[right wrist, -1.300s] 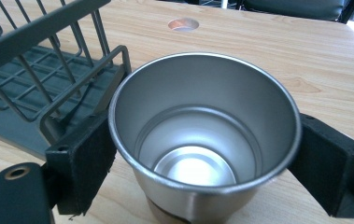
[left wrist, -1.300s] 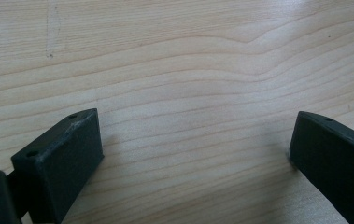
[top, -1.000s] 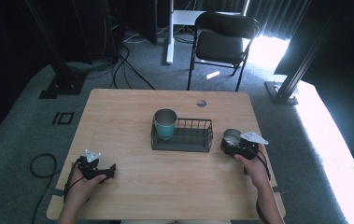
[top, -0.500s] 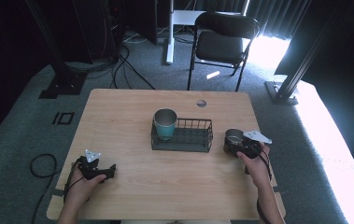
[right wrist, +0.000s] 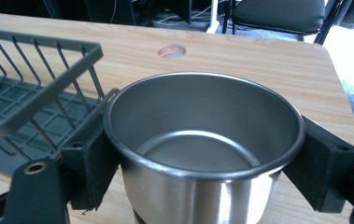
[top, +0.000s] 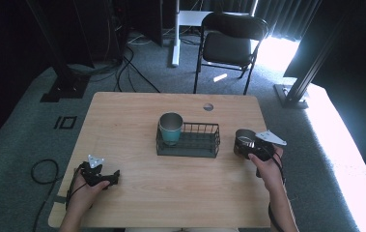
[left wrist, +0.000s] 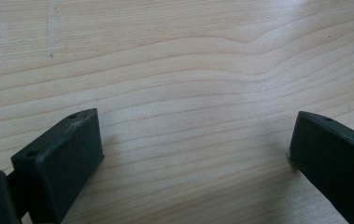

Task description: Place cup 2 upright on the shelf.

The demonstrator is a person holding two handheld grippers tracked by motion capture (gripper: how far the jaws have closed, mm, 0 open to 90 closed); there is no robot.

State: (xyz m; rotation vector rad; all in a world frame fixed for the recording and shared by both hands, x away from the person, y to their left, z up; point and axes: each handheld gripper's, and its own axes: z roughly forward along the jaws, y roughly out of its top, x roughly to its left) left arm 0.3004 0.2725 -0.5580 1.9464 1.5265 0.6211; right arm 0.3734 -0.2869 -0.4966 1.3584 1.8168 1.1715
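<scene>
A steel cup (top: 243, 137) stands upright just right of a dark wire basket (top: 204, 145). My right gripper (top: 249, 145) is shut on it. In the right gripper view the two jaws press on opposite sides of the steel cup (right wrist: 202, 116), under its rim, with the right gripper (right wrist: 207, 161) beside the basket's end (right wrist: 34, 51). The cup is empty. A teal cup (top: 171, 128) stands in the basket's left end. My left gripper (top: 104, 177) rests near the table's front left. The left gripper (left wrist: 198, 140) is open over bare wood with nothing between its jaws.
The wooden table (top: 122, 121) has a round cable hole (top: 208, 107) at the back. A black chair (top: 229, 46) stands behind the table. Cables lie on the floor at the left (top: 40, 169).
My right gripper and the steel cup have shifted slightly to the right and up in the high view. The left gripper has stayed where it was.
</scene>
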